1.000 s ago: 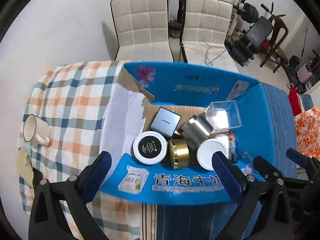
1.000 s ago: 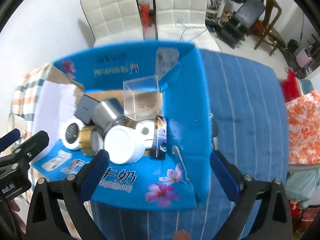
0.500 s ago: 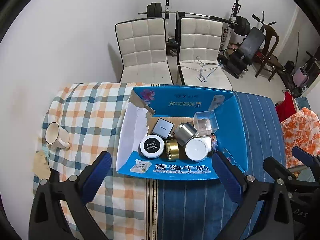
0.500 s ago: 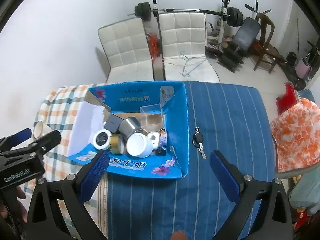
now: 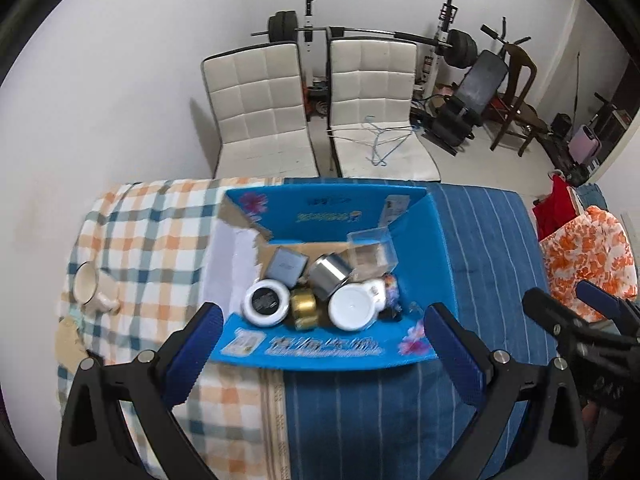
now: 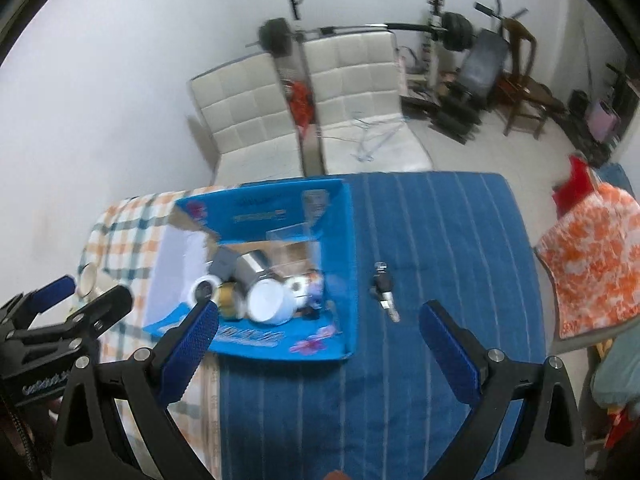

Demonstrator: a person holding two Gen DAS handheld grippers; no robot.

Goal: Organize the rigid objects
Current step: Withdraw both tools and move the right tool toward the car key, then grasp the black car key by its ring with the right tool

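Both hand-held tools raised high over the table, nothing between the pads: left gripper (image 5: 318, 344) spread wide and empty, right gripper (image 6: 318, 344) likewise spread wide and empty.

In the left wrist view, blue box (image 5: 424, 248) just above centre, packed with rigid items: black-lidded jar (image 5: 267, 304) at 7 o'clock of the box floor, gold tin (image 5: 305, 307) touching it, white jar (image 5: 353, 307) beside that at 5 o'clock, silver cylinder (image 5: 330, 276) tilted over them, grey square box (image 5: 286, 266) toward 11 o'clock, clear plastic case (image 5: 372, 252) toward 1 o'clock. Mug (image 5: 86, 290) well apart at 9 o'clock on the checked cloth (image 5: 152, 240).

In the right wrist view, key fob (image 6: 383, 286) lying outside, just beside the box's right wall, on the blue striped cloth (image 6: 440, 240), at roughly 1 o'clock from view centre.

Probably the fob next. Best done by lowering the right tool straight over it, aligning the pads across its narrow width, closing low near the cloth, lifting clear of the box wall, then releasing over a gap near the white jar.

Writing: blurred Chinese characters on the box's near flap, not legible with certainty; fainter print on the far wall, unreadable. Partial lettering on the neighbouring tool's body, too smeared to read.
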